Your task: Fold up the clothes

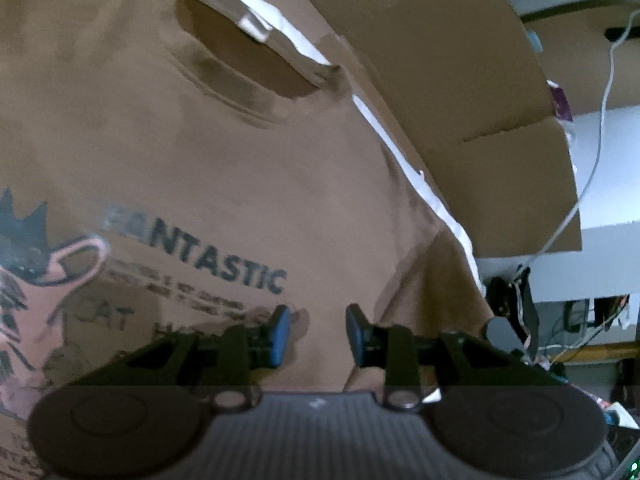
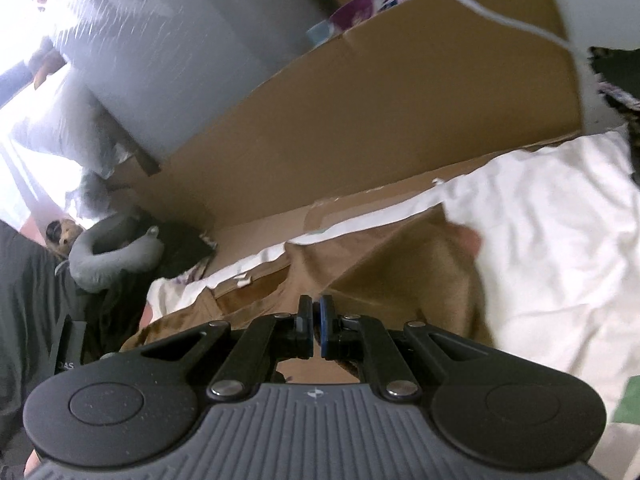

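Note:
A brown T-shirt [image 1: 248, 168] with a dark "FANTASTIC" print and a cat drawing lies spread on a white sheet [image 1: 400, 148], its collar toward the top of the left wrist view. My left gripper [image 1: 318, 330] hovers over the chest print, open, its blue pads apart with nothing between them. In the right wrist view my right gripper [image 2: 316, 320] is shut on an edge of the brown T-shirt [image 2: 400, 272]. The cloth rises in a fold up to the pads.
A large cardboard box [image 2: 380, 120] stands right behind the shirt, and its cardboard wall [image 1: 460, 100] also shows from the left. A white cable [image 1: 600, 120] hangs at the right. A grey neck pillow [image 2: 108, 256] and a person's dark clothing [image 2: 28, 300] lie to the left. The white sheet [image 2: 560, 240] spreads right.

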Tool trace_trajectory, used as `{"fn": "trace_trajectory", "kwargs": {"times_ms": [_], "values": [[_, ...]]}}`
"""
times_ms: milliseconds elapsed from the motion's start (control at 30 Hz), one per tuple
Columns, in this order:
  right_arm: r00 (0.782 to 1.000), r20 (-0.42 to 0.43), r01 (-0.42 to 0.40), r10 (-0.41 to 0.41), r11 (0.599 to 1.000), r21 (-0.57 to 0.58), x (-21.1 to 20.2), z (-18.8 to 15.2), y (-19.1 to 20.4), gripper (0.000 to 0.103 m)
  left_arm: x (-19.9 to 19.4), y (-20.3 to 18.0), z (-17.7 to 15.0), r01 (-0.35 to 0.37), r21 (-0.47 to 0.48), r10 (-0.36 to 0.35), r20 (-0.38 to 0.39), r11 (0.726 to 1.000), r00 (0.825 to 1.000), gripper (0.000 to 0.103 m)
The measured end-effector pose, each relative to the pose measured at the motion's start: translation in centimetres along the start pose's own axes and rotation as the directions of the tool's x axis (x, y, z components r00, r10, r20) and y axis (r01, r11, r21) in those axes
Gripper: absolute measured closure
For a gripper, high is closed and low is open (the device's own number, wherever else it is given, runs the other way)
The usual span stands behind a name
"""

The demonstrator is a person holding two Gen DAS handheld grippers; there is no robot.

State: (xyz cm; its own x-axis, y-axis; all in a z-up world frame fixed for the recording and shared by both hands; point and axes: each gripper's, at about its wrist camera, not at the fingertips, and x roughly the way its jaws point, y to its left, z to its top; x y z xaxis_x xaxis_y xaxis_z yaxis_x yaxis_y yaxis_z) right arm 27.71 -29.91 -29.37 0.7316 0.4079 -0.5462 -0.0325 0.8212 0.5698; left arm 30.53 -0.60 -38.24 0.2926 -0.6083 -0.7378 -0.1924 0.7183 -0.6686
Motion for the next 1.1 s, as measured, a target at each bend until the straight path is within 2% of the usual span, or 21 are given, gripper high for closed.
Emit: {"fn": "trace_trajectory", "kwargs": {"times_ms": [233, 333, 367, 500, 767, 900, 1000, 1100], "values": [[0.999, -0.046, -0.022, 0.021, 0.999, -0.025, 2.1, -1.0, 1.8, 0.094, -0.7, 1.3, 1.0, -0.007, -0.032, 0.008, 0.019, 0.999, 1.0, 0.071], [0.999, -0.045, -0.022, 0.02, 0.999, -0.043, 1.4, -1.3, 1.8, 0.074, -0.7, 1.2, 1.2, -0.014, -0.027, 0.015, 0.028, 1.0, 0.999, 0.069], [0.999, -0.042, -0.017, 0.015, 0.999, -0.045, 1.2, -1.4, 1.7, 0.072, -0.6, 1.0, 1.2, -0.017, -0.022, 0.018, 0.032, 1.0, 0.999, 0.069], [0.999, -0.046, 0.016, -0.018, 0.999, -0.043, 0.1, -1.7, 0.4, 0.072, -0.2, 0.3, 1.3, -0.032, -0.005, 0.033, 0.045, 0.999, 0.998, 0.068], [0.991, -0.059, 0.122, -0.123, 0.992, -0.018, -2.7, -2.7, -4.5, 0.072, 1.2, -2.3, 1.1, -0.085, 0.115, 0.076, 0.079, 0.99, 0.994, 0.065], [0.984, -0.078, 0.16, -0.161, 0.987, -0.012, -3.8, -3.5, -6.6, 0.072, 2.4, -3.7, 0.9, -0.113, 0.184, 0.095, 0.101, 0.976, 0.99, 0.065], [0.979, -0.095, 0.178, -0.178, 0.984, -0.012, -4.1, -4.1, -7.6, 0.072, 3.3, -4.5, 0.9, -0.162, 0.249, 0.134, 0.125, 0.955, 0.983, 0.065], [0.978, -0.102, 0.183, -0.183, 0.983, -0.006, -4.4, -4.6, -8.2, 0.072, 3.6, -4.7, 0.9, -0.172, 0.271, 0.142, 0.129, 0.947, 0.981, 0.065]]}}
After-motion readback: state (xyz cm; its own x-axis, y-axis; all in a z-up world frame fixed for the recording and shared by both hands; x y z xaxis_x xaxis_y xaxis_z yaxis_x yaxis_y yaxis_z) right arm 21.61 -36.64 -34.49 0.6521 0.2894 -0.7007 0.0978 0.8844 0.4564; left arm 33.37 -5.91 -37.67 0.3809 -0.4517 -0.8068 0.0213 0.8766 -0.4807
